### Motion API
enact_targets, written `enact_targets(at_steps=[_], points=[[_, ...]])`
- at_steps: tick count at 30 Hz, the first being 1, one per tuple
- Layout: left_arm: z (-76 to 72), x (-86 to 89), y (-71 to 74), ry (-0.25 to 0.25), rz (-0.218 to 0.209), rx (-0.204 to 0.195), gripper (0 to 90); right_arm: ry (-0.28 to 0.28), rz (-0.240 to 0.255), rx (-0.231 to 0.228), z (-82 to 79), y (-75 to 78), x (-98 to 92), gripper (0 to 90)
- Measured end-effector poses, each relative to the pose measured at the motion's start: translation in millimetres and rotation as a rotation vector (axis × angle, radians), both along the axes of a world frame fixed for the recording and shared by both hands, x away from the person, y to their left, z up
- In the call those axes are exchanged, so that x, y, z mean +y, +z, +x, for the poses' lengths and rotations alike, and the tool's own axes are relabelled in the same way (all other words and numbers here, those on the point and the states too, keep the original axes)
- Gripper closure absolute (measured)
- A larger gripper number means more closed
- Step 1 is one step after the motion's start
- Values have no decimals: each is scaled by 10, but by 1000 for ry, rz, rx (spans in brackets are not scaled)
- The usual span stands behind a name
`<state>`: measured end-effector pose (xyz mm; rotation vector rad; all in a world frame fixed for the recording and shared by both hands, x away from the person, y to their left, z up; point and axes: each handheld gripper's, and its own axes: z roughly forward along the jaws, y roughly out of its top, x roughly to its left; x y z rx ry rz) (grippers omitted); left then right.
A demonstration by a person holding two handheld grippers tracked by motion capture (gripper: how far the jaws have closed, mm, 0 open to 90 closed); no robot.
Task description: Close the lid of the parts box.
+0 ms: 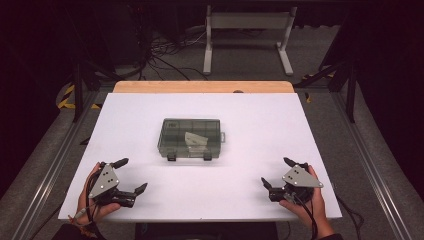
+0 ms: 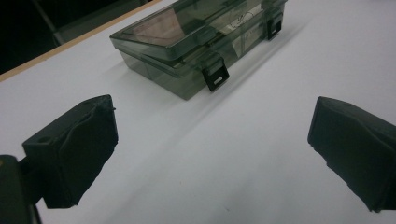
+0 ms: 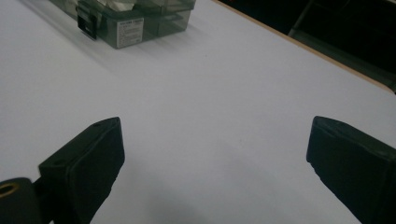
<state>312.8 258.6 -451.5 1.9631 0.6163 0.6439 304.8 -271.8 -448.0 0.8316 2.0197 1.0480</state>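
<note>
High view: left gripper [image 1: 131, 175] and right gripper [image 1: 278, 171] both spread wide, flanking closed smoky plastic box [image 1: 190, 138].

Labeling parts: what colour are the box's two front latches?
Black latches on the smoky translucent plastic box; clearest in left gripper view.

Left gripper [image 2: 212, 140] jaws spread wide over the white table [image 2: 261, 93]; beyond them, a smoky plastic case [image 2: 187, 42] — lid closed, black latches down.

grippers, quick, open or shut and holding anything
Left gripper: open, jaws wide apart, holding nothing, near the table's near edge.
Right gripper: open, jaws wide apart, holding nothing.
The box sits untouched between them.
</note>
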Motion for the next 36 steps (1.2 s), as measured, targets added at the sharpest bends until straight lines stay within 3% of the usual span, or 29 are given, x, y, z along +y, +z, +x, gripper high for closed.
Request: enact_targets(at_steps=[2, 15, 19, 36], points=[[-6, 4, -3, 0, -5, -2, 22, 8, -5, -20, -14, 16, 12, 50], [-13, 28, 12, -16, -6, 2, 24, 14, 0, -21, -33, 22, 49, 53], [-10, 26, 11, -17, 1, 1, 25, 20, -17, -16, -40, 5, 86, 58], [18, 37, -2, -13, 9, 3, 28, 20, -12, -1, -17, -26, 80, 66]])
